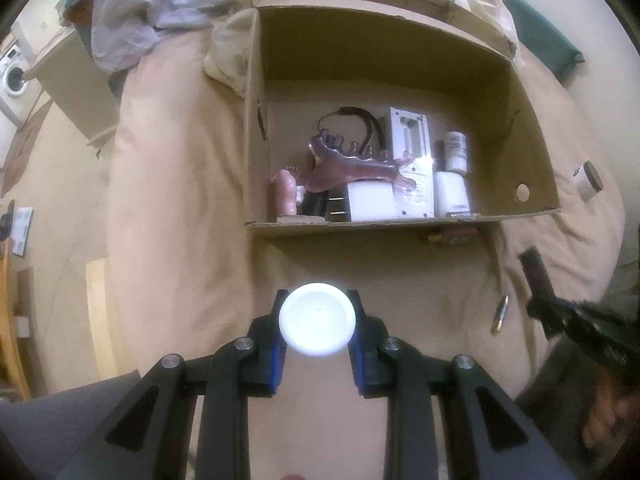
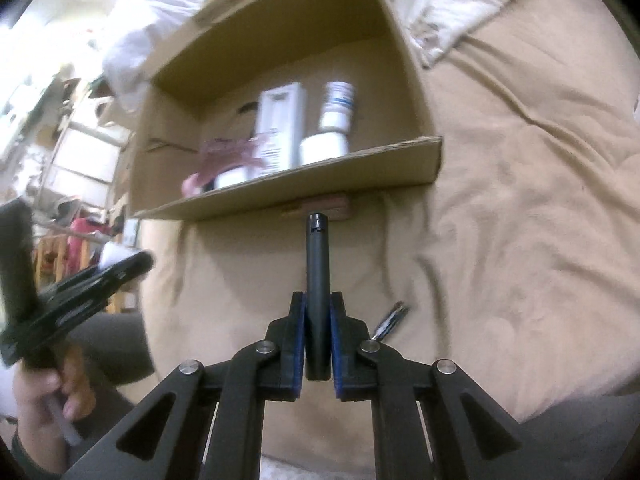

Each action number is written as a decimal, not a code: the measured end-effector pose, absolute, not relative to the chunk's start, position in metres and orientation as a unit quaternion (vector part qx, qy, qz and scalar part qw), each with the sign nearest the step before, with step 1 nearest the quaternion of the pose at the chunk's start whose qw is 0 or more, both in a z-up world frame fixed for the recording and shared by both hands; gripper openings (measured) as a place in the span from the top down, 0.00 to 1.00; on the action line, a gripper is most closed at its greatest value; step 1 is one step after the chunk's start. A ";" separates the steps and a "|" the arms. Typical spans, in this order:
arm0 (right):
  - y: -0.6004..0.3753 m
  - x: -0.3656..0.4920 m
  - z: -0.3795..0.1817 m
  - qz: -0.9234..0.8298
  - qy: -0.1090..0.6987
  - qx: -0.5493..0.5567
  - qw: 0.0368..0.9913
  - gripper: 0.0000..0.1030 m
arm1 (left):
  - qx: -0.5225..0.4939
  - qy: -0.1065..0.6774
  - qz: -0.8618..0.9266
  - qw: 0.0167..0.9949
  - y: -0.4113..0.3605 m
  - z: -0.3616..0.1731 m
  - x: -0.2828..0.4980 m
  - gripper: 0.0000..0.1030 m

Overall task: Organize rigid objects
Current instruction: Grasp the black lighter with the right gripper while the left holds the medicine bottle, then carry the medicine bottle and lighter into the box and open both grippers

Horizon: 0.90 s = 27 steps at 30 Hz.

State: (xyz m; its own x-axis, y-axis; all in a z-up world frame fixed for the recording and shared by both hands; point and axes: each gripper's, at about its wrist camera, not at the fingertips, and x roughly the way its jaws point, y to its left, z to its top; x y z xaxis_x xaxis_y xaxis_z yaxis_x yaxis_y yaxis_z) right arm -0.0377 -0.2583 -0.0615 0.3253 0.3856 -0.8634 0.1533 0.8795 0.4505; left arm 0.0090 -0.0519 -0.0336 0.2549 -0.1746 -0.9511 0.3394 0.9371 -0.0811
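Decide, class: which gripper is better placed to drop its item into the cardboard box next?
Probably left: the left gripper, clamping a white round-capped container, faces the cardboard box squarely; the right gripper views it obliquely.

A round white container [image 1: 317,319] is seen lid-on from above at the lower centre of the left wrist view. A slim black cylinder [image 2: 317,280] is held upright at the centre of the right wrist view. An open cardboard box [image 1: 536,184] fills the upper centre; white bottles [image 1: 452,194], a white panel [image 1: 412,168] and a pink comb-like piece [image 1: 352,168] are packed along its near wall.
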 end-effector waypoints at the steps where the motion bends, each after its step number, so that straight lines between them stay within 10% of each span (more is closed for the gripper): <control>1: -0.259 -0.044 -0.057 0.079 0.573 0.233 0.782 0.89 | 0.072 0.587 -0.163 0.790 -0.053 -0.033 0.008 0.77; 27: -0.282 0.048 0.002 0.083 0.489 0.200 0.845 0.89 | 0.142 0.541 -0.160 0.813 -0.116 -0.004 0.085 0.77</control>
